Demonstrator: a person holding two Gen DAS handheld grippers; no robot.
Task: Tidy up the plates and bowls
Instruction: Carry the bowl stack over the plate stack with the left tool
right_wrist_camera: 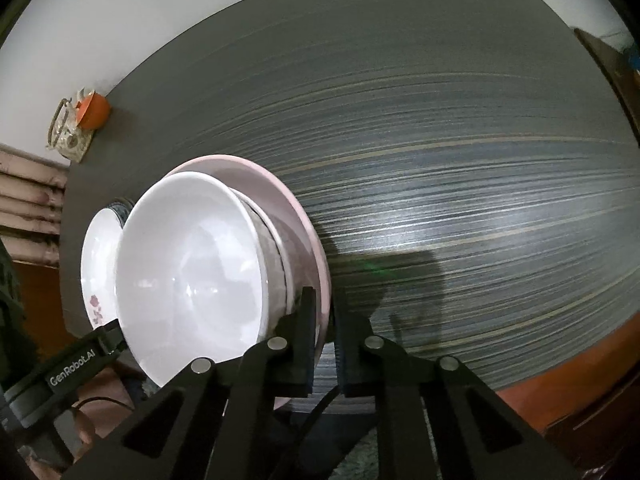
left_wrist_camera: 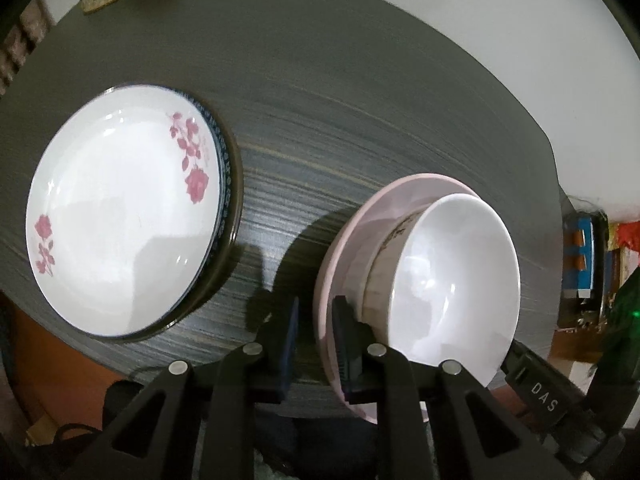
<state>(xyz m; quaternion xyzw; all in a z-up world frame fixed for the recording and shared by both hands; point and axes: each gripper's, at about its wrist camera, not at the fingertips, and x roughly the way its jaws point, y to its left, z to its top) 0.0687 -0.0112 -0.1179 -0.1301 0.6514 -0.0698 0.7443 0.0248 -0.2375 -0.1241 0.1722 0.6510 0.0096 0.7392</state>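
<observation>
At the far left, the floral plate [left_wrist_camera: 120, 216] lies flat on the dark streaked table [left_wrist_camera: 360, 100], stacked on a blue-patterned plate [left_wrist_camera: 224, 160] whose rim peeks out on its right; this looks like the pile being built. It is glossy white and shallow, with pink rose prints.

To its right, the left gripper [left_wrist_camera: 316, 344] straddles the near-left rim of the pink plate [left_wrist_camera: 360, 216], one pad on each face; the jaws stand a little apart, so I cannot tell whether they bite yet.

The pink plate is smooth, pale and wide-rimmed, and carries the white bowl [left_wrist_camera: 456, 280], deep, round and shiny, nested in another bowl with a printed outer wall.

On the plate's right edge the right gripper [right_wrist_camera: 324, 336] brackets the rim likewise, clamping unclear. Two opposed grips probably keep the loaded plate level.
</observation>
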